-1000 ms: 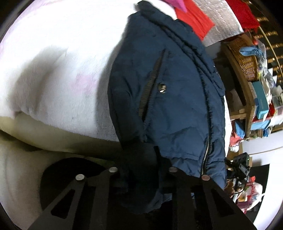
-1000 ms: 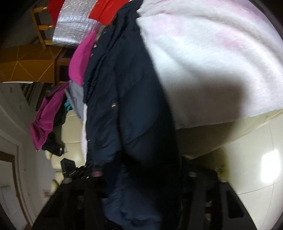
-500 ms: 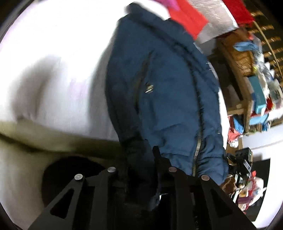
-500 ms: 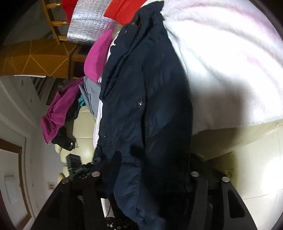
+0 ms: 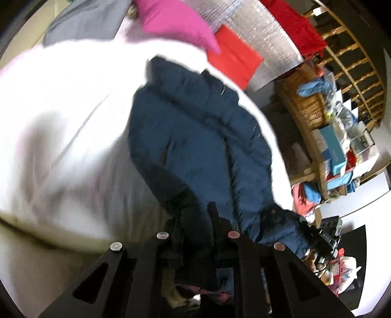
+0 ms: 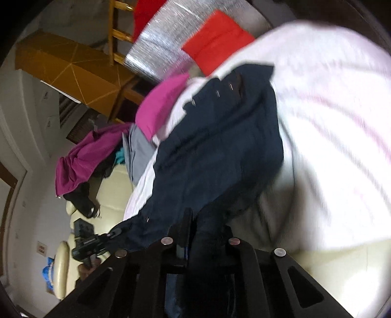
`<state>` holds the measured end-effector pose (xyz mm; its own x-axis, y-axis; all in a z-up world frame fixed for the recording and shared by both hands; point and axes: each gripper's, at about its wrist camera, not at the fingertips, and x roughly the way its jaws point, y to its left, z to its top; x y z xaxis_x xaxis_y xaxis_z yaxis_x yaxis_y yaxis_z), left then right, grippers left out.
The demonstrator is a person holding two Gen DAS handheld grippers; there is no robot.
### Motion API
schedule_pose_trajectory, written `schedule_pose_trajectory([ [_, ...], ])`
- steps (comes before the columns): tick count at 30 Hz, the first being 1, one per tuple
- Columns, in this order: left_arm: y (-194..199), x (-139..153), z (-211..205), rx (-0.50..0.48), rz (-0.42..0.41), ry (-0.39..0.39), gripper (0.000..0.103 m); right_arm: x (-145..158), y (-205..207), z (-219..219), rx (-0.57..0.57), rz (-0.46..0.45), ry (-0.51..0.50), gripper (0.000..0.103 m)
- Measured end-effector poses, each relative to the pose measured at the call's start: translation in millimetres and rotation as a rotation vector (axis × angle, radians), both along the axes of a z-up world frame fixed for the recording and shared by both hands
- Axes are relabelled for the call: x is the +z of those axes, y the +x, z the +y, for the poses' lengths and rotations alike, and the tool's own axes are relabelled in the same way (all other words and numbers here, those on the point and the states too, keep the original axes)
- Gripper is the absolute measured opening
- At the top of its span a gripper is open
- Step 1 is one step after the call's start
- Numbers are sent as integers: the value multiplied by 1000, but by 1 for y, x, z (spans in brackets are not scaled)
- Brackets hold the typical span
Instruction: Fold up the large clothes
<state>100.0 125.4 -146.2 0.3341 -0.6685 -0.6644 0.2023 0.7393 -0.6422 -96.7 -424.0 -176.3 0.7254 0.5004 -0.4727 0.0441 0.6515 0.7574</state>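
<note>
- The navy puffer jacket [image 5: 195, 137] lies across a white fleece blanket [image 5: 61, 122], collar toward 12 o'clock, hem toward 6.
- The left gripper [image 5: 195, 220] is clenched on the jacket's dark hem fabric at 6 o'clock.
- The right gripper [image 6: 202, 225] likewise pinches a bunched fold of the jacket [image 6: 220, 146] between nearly closed fingers.
- Beyond, at 12 to 1 o'clock: a pink garment [image 5: 176, 22], a red cloth [image 5: 232, 61], a wooden shelf [image 5: 308, 115].

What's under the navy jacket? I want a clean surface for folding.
The navy jacket lies on a white fluffy blanket, with both claws gripping its near edge. Whatever sits directly beneath the jacket is covered.
</note>
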Motion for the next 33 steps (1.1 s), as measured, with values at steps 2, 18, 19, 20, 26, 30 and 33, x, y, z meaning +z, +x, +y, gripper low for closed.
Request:
schedule_pose_trajectory([
  [2, 17, 15, 1, 13, -20, -28, 16, 14, 14, -8, -30, -27, -3, 14],
  [18, 200, 35, -42, 128, -85, -3, 16, 48, 204, -55, -261, -81, -81, 13],
  [19, 218, 30, -48, 133, -78, 12, 16, 46, 221, -58, -270, -74, -89, 13],
  [20, 229, 27, -48, 137, -73, 22, 16, 44, 235, -61, -278, -66, -97, 13],
  [26, 304, -12, -55, 177, -17, 58, 16, 18, 316, -84, -331, 7, -128, 13],
  [30, 343, -38, -65, 169, 5, 53, 17, -8, 356, -97, -357, 63, -133, 13],
  [33, 359, -51, -68, 178, 28, 28, 20, -30, 376, -108, -365, 122, -74, 14],
])
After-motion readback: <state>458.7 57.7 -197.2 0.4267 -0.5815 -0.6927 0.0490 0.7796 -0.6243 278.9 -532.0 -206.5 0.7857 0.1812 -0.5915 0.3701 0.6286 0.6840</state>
